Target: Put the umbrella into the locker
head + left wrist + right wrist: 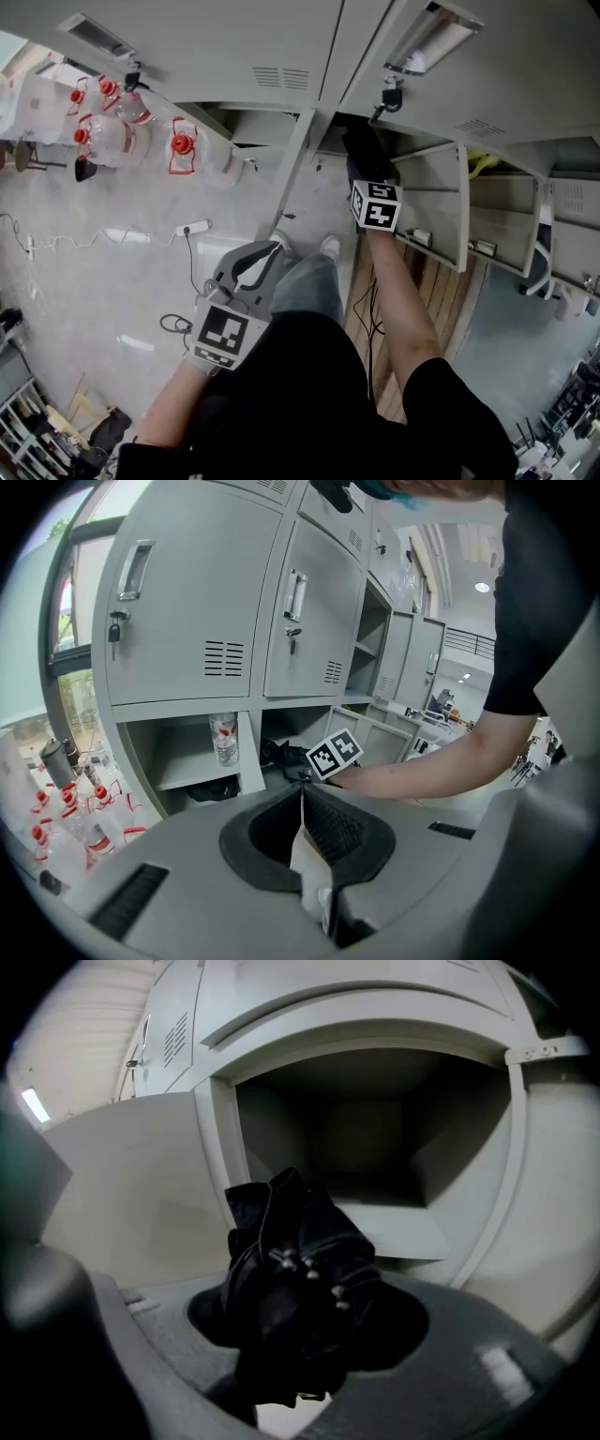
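Observation:
The folded black umbrella (295, 1260) sticks forward out of my right gripper (302, 1309), which is shut on it. Straight ahead is an open grey locker compartment (389, 1227) with a bare floor; the umbrella's tip is at its mouth. From the head view the umbrella (364, 150) reaches into the dark bottom-row opening, with the right gripper's marker cube (377, 204) behind it. In the left gripper view the umbrella (279, 754) lies at that compartment beside the marker cube (334, 754). My left gripper (302, 797) is shut and holds nothing, low beside the person's leg (251, 267).
The locker's open door (436, 202) stands just right of my right arm, with more open doors (544, 234) beyond. A water bottle (223, 740) stands in the compartment to the left. Large red-capped water jugs (112, 131) and a power strip (194, 227) lie on the floor at left.

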Tool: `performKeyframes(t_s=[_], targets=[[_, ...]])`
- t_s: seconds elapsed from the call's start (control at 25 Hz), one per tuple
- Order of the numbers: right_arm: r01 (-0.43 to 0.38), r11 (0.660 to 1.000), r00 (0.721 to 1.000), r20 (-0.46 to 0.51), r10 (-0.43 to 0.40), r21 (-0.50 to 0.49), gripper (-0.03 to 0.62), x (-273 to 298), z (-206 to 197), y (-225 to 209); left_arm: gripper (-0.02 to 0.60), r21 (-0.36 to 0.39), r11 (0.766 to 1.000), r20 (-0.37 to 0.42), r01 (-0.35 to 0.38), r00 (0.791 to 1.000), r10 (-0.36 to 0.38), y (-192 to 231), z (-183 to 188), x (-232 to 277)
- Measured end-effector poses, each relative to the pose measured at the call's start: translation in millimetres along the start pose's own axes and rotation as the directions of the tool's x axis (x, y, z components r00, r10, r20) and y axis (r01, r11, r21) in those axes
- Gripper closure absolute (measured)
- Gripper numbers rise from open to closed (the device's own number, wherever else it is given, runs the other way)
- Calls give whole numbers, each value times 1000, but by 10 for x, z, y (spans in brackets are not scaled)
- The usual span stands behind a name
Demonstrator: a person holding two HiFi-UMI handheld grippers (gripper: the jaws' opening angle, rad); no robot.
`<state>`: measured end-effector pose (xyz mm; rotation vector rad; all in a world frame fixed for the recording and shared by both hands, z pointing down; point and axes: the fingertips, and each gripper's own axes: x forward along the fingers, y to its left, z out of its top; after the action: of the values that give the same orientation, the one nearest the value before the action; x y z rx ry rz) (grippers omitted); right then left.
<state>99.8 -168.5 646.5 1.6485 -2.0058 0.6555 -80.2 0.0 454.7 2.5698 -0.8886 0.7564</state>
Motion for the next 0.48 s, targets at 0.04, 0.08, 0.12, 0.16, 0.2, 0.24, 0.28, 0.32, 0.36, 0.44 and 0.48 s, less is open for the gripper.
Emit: performKeyframes(t_s=[0.04,0.08,0.12,0.16,0.2,0.24,0.28,0.32,0.36,0.44,0.48], targets=[[1,1000,1000,1,-1,-2,349,39,20,-3,566,-2,1000,-2,-4,1000,4,13,-7,-4],[3,1000,1000,2,-3,-5,347,79,39,-6,566,-5,1000,-4,-9,1000,9,26,-17,-6],[4,1000,1000,2,-4,-7,346,118,59,-8,565,-8,1000,-6,-14,1000,14,40,-27,-6],[4,1000,1000,3,-4,-9,345,158,80,-10,566,-11,1000,-9,-20,1000,20,55,-39,-6],[6,1000,1000,5,-6,-11,345,200,102,-12,565,-15,1000,-13,-27,1000,27,70,-52,-5],[8,1000,1000,6,-8,-16,345,243,125,-15,565,-18,999,-16,-34,999,34,86,-65,-3],[13,1000,1000,6,-13,-24,344,289,148,-18,565,-22,999,-21,-40,999,40,104,-80,-1],[18,999,1000,7,-18,-32,344,335,171,-22,566,-27,999,-25,-45,999,44,122,-96,0],[23,999,1000,9,-22,-39,344,381,195,-24,565,-32,998,-29,-50,998,49,141,-110,-2],[29,998,1000,12,-28,-51,344,470,252,-30,566,-38,998,-32,-58,998,57,168,-124,-9],[31,998,999,14,-30,-55,344,512,283,-35,565,-40,997,-31,-60,998,58,177,-126,-13]])
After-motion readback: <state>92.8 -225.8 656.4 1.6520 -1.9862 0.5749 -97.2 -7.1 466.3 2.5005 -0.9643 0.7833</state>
